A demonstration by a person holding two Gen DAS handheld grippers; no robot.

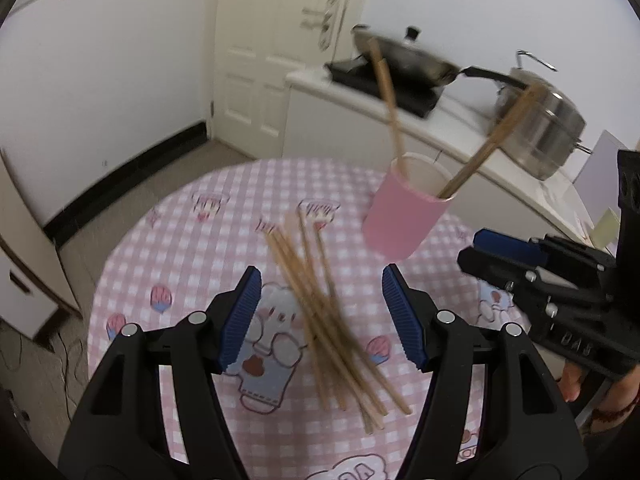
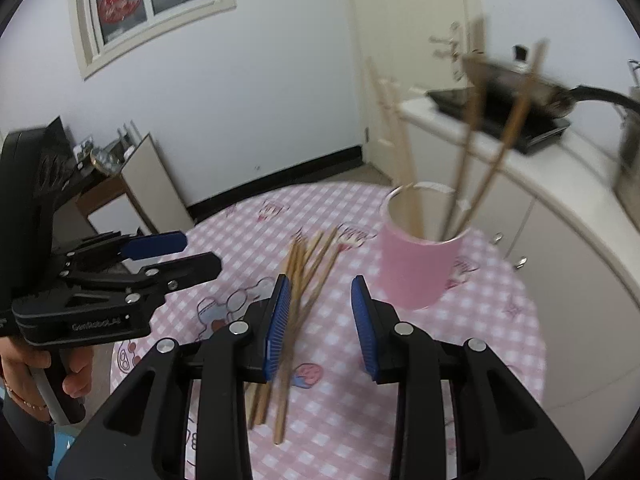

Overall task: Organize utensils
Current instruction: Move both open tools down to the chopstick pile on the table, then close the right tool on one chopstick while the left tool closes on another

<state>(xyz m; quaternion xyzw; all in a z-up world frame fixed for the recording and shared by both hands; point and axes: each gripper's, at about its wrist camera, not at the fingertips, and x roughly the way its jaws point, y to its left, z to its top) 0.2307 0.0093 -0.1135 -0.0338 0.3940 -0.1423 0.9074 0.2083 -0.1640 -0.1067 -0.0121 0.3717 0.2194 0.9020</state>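
Note:
A pile of several wooden chopsticks [image 1: 320, 312] lies on the round table with a pink checked cloth [image 1: 192, 248]. A pink cup [image 1: 404, 216] stands behind it and holds several chopsticks that lean outward. My left gripper [image 1: 320, 312] is open and empty, hovering over the pile. My right gripper [image 2: 320, 320] is open and empty, above the pile's right side, short of the cup [image 2: 420, 268]; the pile [image 2: 304, 280] shows beside its left finger. Each gripper appears in the other's view: the right one [image 1: 504, 252], the left one [image 2: 168, 252].
A white counter [image 1: 452, 120] behind the table carries a black cooktop with a pan [image 1: 404, 60] and a steel pot [image 1: 548, 128]. A white door [image 1: 276, 40] is beyond. A low cabinet [image 2: 148, 184] stands by the wall at the left.

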